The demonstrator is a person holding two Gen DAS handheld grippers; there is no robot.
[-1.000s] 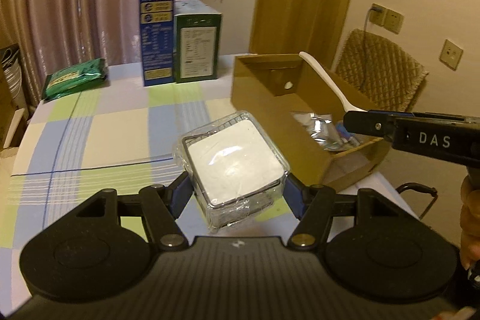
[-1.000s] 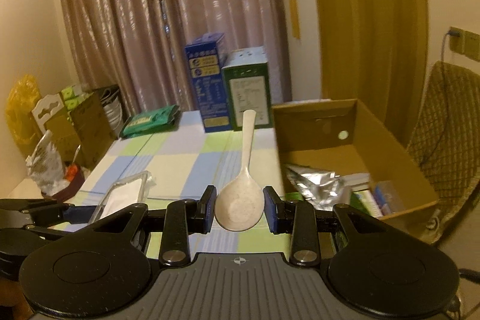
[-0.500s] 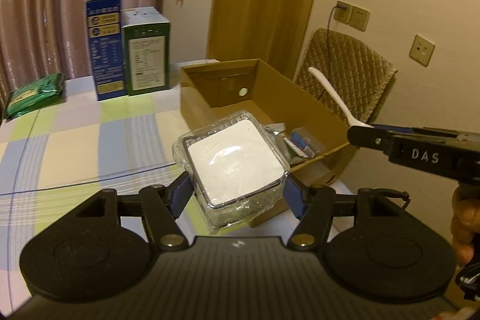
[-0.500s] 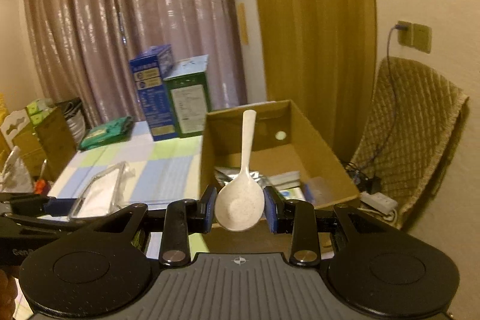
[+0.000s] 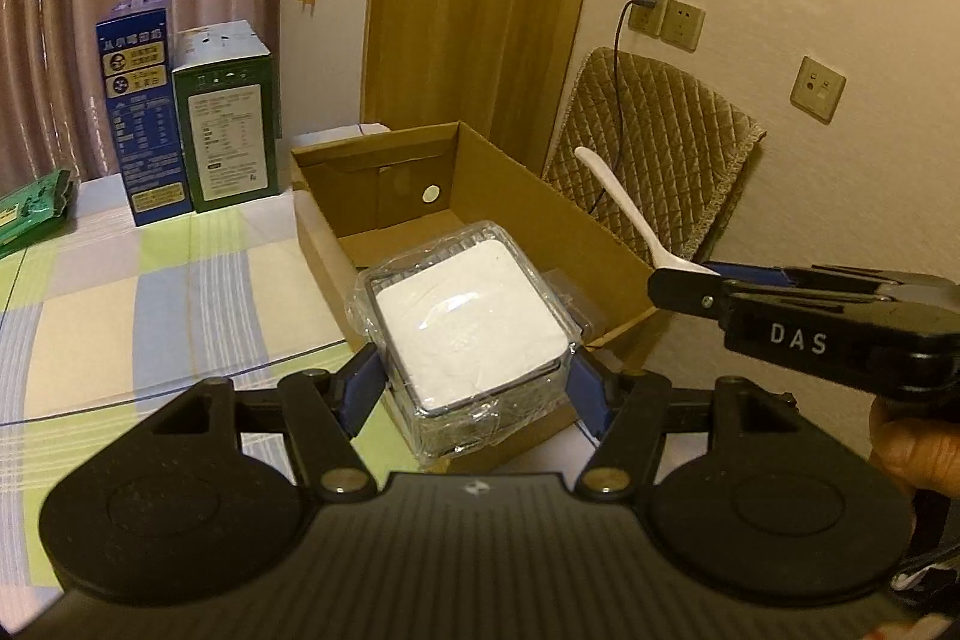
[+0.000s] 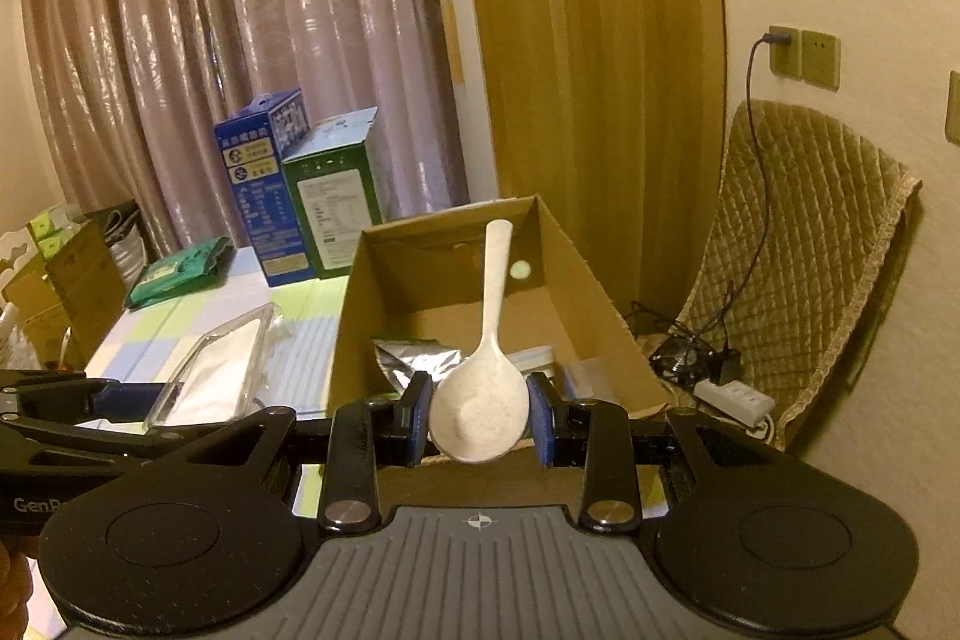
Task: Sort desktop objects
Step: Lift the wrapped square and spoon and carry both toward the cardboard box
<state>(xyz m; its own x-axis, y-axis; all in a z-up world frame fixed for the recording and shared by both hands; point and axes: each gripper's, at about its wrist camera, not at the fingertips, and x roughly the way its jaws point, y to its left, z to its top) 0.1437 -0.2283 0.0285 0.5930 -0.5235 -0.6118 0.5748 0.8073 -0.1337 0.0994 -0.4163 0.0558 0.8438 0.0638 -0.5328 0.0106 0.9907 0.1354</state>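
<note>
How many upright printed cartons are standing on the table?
2: a blue carton and a green carton side by side at the table's far edge, before the curtain. More may be hidden.

My left gripper (image 5: 474, 388) is matte black plastic: a ribbed grey-black deck with a small white crosshair mark at its front edge, flanked by two round black housings with shallow circular recesses. Two angular black link arms run forward, each pinned by a round silver screw, with triangular cut-outs at the outer ends. My fingers (image 5: 360, 388) wear blue pads. My right gripper (image 6: 480, 418) is built the same; from the side its black body carries white letters "DAS" and a small silver screw near the tip.
</note>
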